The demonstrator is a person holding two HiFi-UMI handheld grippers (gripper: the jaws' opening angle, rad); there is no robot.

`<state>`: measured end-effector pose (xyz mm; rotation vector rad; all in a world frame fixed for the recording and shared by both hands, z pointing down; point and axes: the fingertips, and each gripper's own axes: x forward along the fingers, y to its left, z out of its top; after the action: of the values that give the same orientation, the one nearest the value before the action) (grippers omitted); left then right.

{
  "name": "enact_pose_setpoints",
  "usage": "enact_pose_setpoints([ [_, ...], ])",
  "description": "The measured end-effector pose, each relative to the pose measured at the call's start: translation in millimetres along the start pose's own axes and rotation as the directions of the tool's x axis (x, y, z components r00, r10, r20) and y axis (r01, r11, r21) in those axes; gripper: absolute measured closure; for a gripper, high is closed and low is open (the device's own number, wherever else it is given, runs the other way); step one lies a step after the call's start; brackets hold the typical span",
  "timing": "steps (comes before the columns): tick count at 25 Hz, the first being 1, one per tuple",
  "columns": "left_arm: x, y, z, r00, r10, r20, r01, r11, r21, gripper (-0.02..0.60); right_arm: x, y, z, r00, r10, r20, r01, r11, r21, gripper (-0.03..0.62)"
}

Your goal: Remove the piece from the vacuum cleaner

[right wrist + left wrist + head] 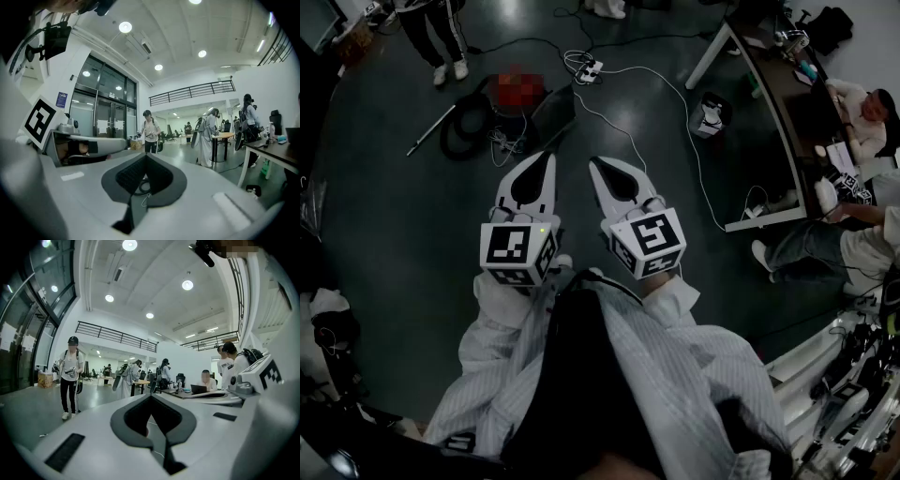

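Observation:
The vacuum cleaner (pixel 517 91), a red body under a mosaic patch, lies on the dark floor ahead of me. Its black hose (pixel 465 122) is coiled to its left, and a thin metal wand (pixel 431 129) lies beside the coil. My left gripper (pixel 546 159) and right gripper (pixel 597 165) are held side by side at waist height, well short of the vacuum cleaner and pointing toward it. Both are shut with nothing between their jaws. In the left gripper view the left gripper (pixel 151 396) points across the hall. The right gripper (pixel 146 155) does the same in its own view.
A power strip (pixel 589 67) with white cables lies on the floor past the vacuum cleaner. A long dark desk (pixel 773 103) with seated people runs along the right, with a small bin (pixel 711 114) beside it. One person (pixel 441 37) stands at the far left.

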<state>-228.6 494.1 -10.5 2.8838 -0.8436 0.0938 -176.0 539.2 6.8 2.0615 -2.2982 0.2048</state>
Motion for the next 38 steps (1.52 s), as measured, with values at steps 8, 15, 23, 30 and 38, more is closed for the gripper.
enact_pose_setpoints([
  [8, 9.6, -5.0, -1.2, 1.0, 0.001, -0.006, -0.001, 1.0, 0.006, 0.578, -0.9, -9.7, 0.6, 1.0, -0.002, 0.004, 0.002, 1.0, 0.016, 0.594],
  [15, 28.2, -17.6, -14.1, 0.999, 0.013, -0.03, -0.013, 1.0, 0.006, 0.578, -9.1, -30.9, -12.7, 1.0, 0.013, -0.016, -0.012, 0.998, 0.058, 0.594],
  [23, 88.7, 7.4, -41.7, 0.993, 0.065, -0.098, -0.068, 0.997, -0.023, 0.578, 35.7, -84.0, -36.0, 0.997, 0.035, -0.064, -0.028, 0.994, 0.109, 0.594],
  [30, 205.8, 81.7, -39.1, 0.988, 0.106, -0.112, -0.11, 0.993, -0.03, 0.578, 160.0, -155.9, -27.9, 0.993, 0.091, -0.075, -0.083, 0.991, 0.105, 0.594],
  [38, 332.7, 179.5, -51.3, 0.972, 0.13, -0.197, -0.148, 0.986, -0.078, 0.578, 313.9, -228.2, -24.0, 0.976, 0.16, -0.146, -0.15, 0.986, 0.075, 0.594],
])
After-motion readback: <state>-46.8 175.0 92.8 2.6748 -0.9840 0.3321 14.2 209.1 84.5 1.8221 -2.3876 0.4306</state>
